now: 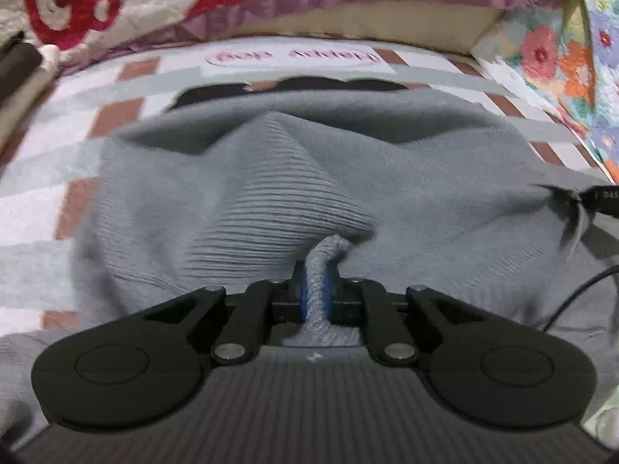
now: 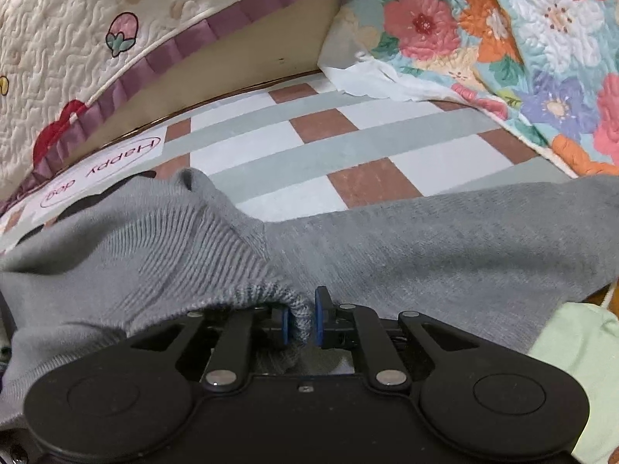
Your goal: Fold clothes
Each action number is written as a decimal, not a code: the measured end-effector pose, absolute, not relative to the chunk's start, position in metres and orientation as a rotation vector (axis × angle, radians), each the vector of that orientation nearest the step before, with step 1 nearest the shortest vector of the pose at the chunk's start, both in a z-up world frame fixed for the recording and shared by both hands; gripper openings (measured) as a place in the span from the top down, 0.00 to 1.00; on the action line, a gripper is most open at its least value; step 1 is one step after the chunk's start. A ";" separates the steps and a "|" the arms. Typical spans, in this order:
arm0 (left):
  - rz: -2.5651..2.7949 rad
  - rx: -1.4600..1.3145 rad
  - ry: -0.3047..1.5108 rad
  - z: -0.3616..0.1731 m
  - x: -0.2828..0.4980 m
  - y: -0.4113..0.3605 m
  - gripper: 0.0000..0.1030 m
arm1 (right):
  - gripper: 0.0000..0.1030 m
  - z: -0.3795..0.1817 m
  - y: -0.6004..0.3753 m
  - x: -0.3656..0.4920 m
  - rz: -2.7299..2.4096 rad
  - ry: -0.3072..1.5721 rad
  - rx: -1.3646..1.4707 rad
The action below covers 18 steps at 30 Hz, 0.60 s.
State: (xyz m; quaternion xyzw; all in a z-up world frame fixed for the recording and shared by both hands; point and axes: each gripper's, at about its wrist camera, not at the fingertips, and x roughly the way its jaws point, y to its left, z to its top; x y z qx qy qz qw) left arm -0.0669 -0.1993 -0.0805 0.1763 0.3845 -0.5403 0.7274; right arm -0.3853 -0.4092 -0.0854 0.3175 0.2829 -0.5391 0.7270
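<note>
the left gripper had its jaws clamped on a bunched ridge of the grey sweater, and the right gripper pinched its ribbed edge. the sweater lay spread over the checked sheet, with the quilted cream blanket beyond.

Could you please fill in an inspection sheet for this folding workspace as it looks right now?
Surface: checked mat printed "Happy dog".
Job's things: grey knit sweater spread on it, ribbed part bunched up.
Clutter: pale green cloth at the sweater's edge.
Grippers: left hand-held gripper shut on a sweater fold; right hand-held gripper pinching the sweater's knit edge.
Cables: black cable over the sweater.
Surroundings: cream quilt, floral quilt.
</note>
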 end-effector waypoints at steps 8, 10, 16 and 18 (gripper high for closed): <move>-1.160 0.176 0.724 -0.044 -0.038 -0.163 0.94 | 0.71 -0.082 -0.414 -0.379 -1.130 0.662 0.621; -1.155 0.145 0.704 -0.039 -0.032 -0.158 0.94 | 0.71 -0.082 -0.413 -0.376 -1.095 0.703 0.578; -1.219 0.289 0.630 -0.029 -0.011 -0.192 0.95 | 0.94 -0.056 -0.462 -0.358 -0.998 0.653 0.831; -1.223 0.367 0.521 -0.004 0.017 -0.226 0.95 | 0.94 -0.019 -0.513 -0.331 -0.964 0.544 0.900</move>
